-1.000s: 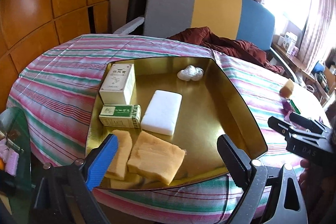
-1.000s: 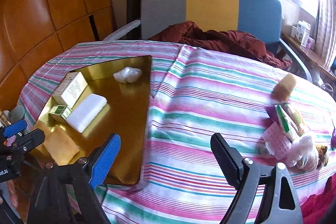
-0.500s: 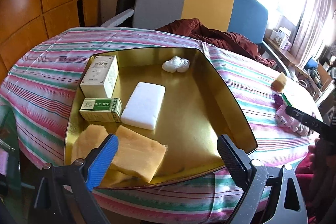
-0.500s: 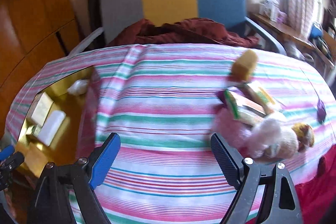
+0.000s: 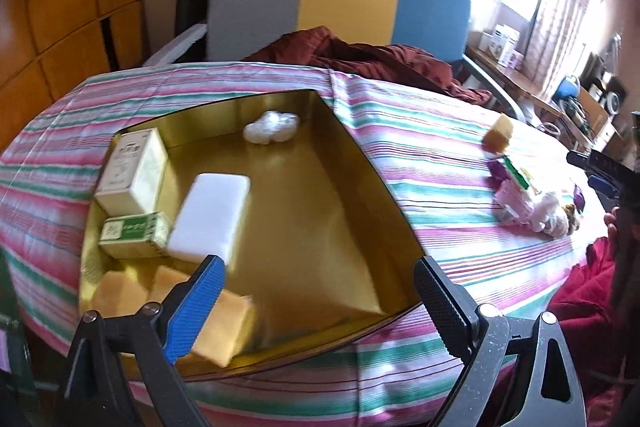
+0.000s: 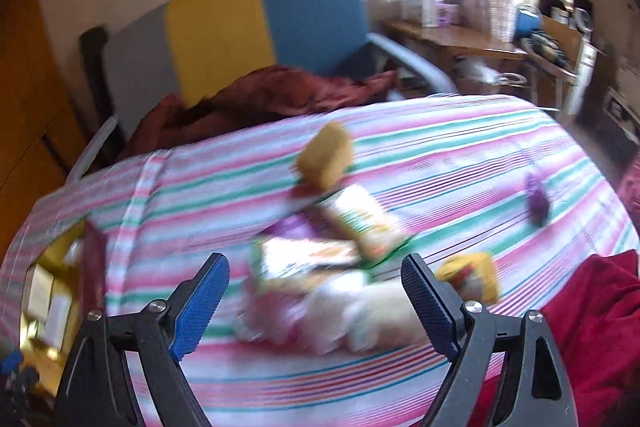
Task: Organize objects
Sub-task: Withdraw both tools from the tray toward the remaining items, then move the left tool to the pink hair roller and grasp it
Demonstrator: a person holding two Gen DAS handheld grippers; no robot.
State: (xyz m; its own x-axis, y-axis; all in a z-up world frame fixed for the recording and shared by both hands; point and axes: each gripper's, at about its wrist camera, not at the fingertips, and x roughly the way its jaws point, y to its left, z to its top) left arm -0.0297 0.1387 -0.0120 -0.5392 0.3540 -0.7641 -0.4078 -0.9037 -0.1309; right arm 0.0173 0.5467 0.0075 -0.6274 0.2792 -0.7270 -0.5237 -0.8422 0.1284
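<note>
A: Which hand is nearer the loose pile?

B: The right gripper (image 6: pixel 314 289). Its fingers stand wide apart with nothing between them, and the heap of loose things (image 6: pixel 328 267) lies just beyond the tips, on the striped tablecloth (image 6: pixel 460 163). The picture is smeared, so I can only call out a yellow sponge block (image 6: pixel 325 163) at the far side of the heap, a green-edged packet (image 6: pixel 360 223) below it, and something pale and soft nearest the fingers.

A: And the left?

B: The left gripper (image 5: pixel 320 287) is also spread wide and empty. It hangs over the near edge of the gold tray (image 5: pixel 344 227), which already holds a cream box (image 5: pixel 134 171), a green box (image 5: pixel 134 233), a white block (image 5: pixel 210 217), orange sponges (image 5: pixel 224 327) and a white tuft (image 5: pixel 272 127).

A: How does the packet lie?

B: Its long axis runs slantwise, from far left to near right. I'd judge the right hand takes from the pile; the tray sits well off to the left.
</note>
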